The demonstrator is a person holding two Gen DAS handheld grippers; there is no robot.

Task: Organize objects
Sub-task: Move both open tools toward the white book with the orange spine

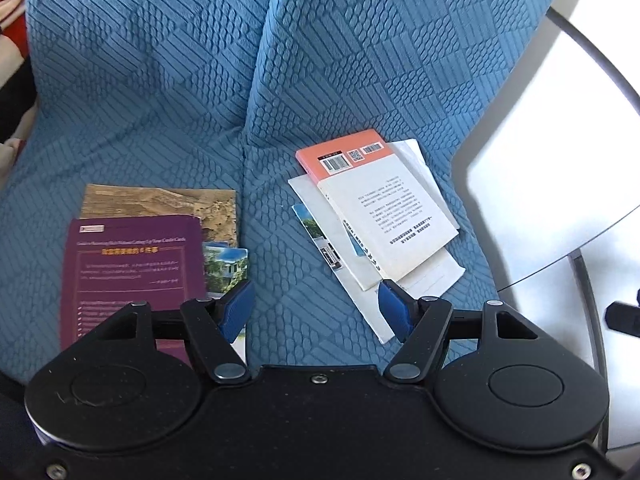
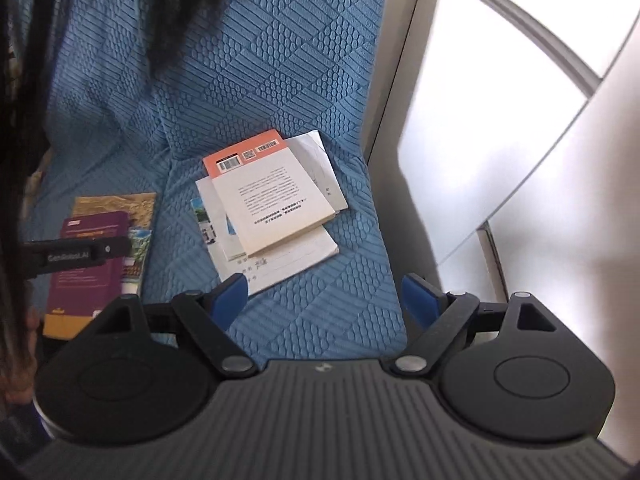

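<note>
Two loose piles lie on the blue sofa (image 1: 160, 100): purple booklet (image 1: 132, 276) lower left, orange-topped book (image 1: 384, 208) centre; both grippers' jaws gape empty, so gathering seems next

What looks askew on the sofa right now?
Both piles are untidy. The right pile is fanned: the orange-topped book lies twisted on white sheets and a photo booklet pokes out. On the left, the purple booklet sits crooked over a brown one. Both grippers are open, holding nothing.
</note>
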